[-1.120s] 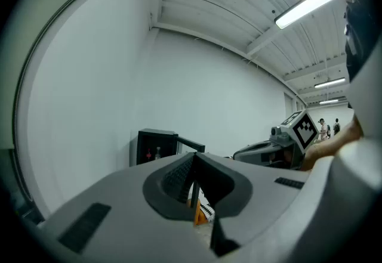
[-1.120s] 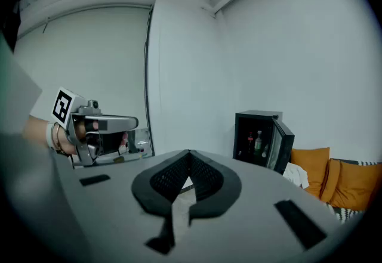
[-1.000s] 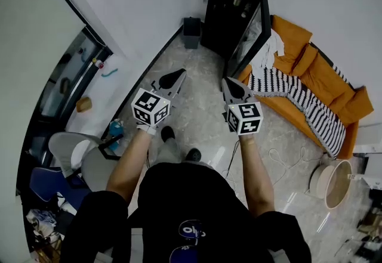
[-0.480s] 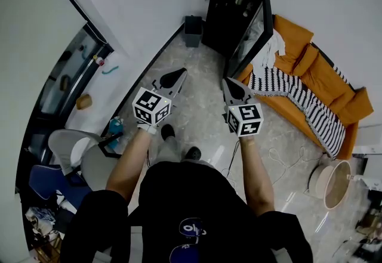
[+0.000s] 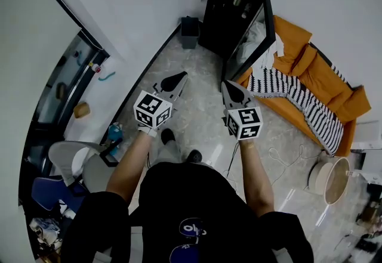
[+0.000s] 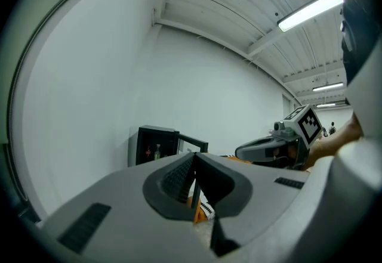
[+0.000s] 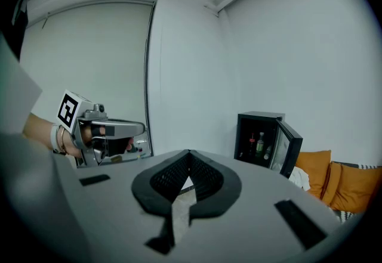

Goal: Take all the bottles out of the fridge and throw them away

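Black fridge [image 5: 222, 2]: stands upright against the white wall at the far side of the room, its dark interior facing the person.
Fridge door [image 5: 255, 32]: swung wide open toward the orange sofa [image 5: 313, 68]. In the right gripper view it juts out at the fridge's right side.
Bottles [image 7: 260, 144]: upright on a shelf in the upper part of the fridge. There seem to be three, one dark with red on it and one pale, but they are too small to count surely. All are inside the fridge.
Left gripper [image 5: 177, 76]: held about level above the floor, pointing toward the fridge. Its jaws are clenched tip to tip with nothing between them.
Right gripper [image 5: 227, 84]: just beside the left one, tilted a little downward and aimed toward the open door. Its jaws are pressed together and empty.
Bottles against the grippers: well ahead of both sets of tips, with open floor between. In the left gripper view the fridge [image 6: 152, 145] sits left of the jaws; in the right gripper view it sits to their right.
Dark bin [image 5: 190, 24]: on the floor just beside the fridge, against the wall.
Striped blanket [image 5: 298, 98]: draped over the sofa, right of the fridge.
Floor [image 5: 200, 115]: pale marbled tile, with a white cable [image 5: 280, 157] looping at the right.
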{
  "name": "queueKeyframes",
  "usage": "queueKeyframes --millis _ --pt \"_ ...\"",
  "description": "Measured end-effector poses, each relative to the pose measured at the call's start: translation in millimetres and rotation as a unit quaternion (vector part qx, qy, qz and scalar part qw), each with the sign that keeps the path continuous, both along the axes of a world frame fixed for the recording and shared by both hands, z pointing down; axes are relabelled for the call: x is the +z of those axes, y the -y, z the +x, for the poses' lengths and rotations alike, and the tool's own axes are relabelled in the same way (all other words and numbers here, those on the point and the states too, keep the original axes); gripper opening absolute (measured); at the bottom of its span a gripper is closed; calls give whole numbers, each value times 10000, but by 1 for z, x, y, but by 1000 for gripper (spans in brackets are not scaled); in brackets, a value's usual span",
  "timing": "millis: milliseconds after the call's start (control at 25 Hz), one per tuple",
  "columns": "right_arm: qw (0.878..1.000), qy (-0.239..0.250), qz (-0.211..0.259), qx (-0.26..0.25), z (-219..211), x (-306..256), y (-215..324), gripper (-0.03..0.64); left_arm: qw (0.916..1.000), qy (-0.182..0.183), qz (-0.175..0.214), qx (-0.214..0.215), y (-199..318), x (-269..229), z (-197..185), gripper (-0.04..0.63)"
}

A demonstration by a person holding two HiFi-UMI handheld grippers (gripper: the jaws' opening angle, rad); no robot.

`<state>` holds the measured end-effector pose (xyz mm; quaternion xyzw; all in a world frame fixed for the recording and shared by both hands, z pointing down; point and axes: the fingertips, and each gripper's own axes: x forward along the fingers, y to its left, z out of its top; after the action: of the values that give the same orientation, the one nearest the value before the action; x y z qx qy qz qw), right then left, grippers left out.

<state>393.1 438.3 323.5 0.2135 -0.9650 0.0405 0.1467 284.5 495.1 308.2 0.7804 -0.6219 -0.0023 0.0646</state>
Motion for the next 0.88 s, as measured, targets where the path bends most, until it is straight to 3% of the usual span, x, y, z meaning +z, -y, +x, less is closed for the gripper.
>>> queueKeyframes --millis 880 --pt "9985 -226 186 458 -135 1 44 6 9976 -294 -12 626 42 16 -135 3"
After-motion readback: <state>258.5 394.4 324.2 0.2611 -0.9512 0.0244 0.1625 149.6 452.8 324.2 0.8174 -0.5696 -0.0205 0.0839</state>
